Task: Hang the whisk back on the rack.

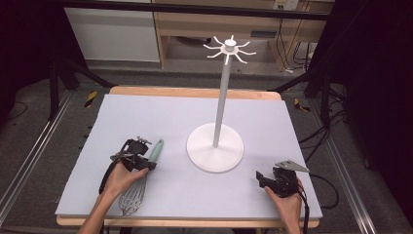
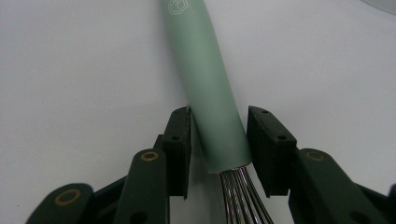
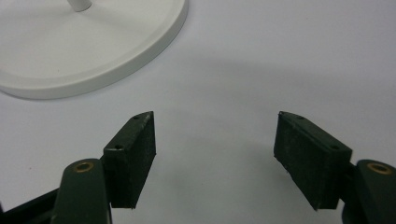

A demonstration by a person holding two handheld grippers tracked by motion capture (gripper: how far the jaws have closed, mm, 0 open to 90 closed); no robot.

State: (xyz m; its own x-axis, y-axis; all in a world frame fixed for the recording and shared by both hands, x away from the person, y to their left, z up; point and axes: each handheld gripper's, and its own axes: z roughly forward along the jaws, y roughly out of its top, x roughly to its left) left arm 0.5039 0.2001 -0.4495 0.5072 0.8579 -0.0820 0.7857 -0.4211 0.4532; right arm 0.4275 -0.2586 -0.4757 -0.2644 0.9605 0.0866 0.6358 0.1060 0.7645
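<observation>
So the whisk lies flat on the lavender worktop, left of the white stand. Left gripper straddles its green handle, left pad touching, right one just off. Right gripper sits wide open, nothing in its jaws.

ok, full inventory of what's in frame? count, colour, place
whisk: 1, pale green handle, steel wires, lying near left on the mat
hook stand: 1, white, round base mid-mat, tall pole topped by hooks
mat: 1, light grey, covering the table
table: 1, wooden, edges showing round the mat
left hand-held gripper: 1, black, jaws either side of the whisk handle, a small gap on one side
right hand-held gripper: 1, black, open, near right
hands: 2, one per gripper
</observation>
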